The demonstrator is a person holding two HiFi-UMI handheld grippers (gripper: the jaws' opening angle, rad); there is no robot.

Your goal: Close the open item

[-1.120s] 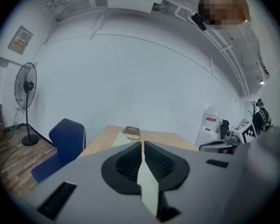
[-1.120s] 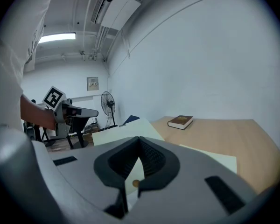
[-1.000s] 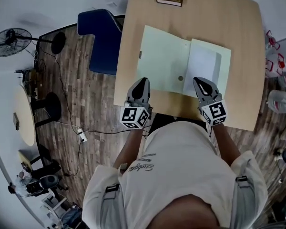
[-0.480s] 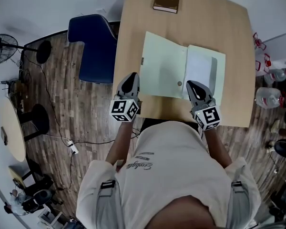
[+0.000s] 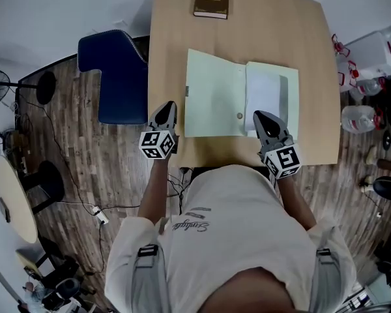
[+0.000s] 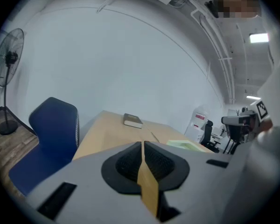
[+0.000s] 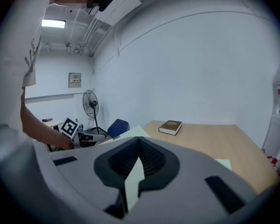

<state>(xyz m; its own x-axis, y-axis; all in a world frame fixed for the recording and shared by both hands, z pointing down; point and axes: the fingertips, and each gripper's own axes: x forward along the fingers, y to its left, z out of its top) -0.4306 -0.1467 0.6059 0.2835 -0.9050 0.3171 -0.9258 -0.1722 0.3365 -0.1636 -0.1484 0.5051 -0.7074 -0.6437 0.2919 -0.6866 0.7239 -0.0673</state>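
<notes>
— What is laid out, taken from the largest thing down?

— A wooden table [image 5: 313,44] is spread ahead of both tongs, and a blue chair [image 5: 114,77] is set beyond the left pair, off the table's side. A pale green folder [image 5: 212,96] is lying flat and wide open, its left flap just ahead of and inward from the left tongs [image 5: 168,109]. A white sheet of paper [image 5: 264,100] is held on its right half, just ahead of the right tongs [image 5: 260,118]. A brown book [image 5: 212,0] is placed far ahead of both, at the table's far edge.

— And how are the tongs held?

— Both pairs are clenched with tips met and nothing caught between them. The left is poised beside the folder's near left corner, and the right over the folder's near edge by the sheet. Whether the card is touched cannot be told.

— How much of the job has been done?

— None, it is judged. No flap has been raised or gripped. What is left is everything: one flap is to be lifted, swung over the crease and laid down on the other half.
</notes>
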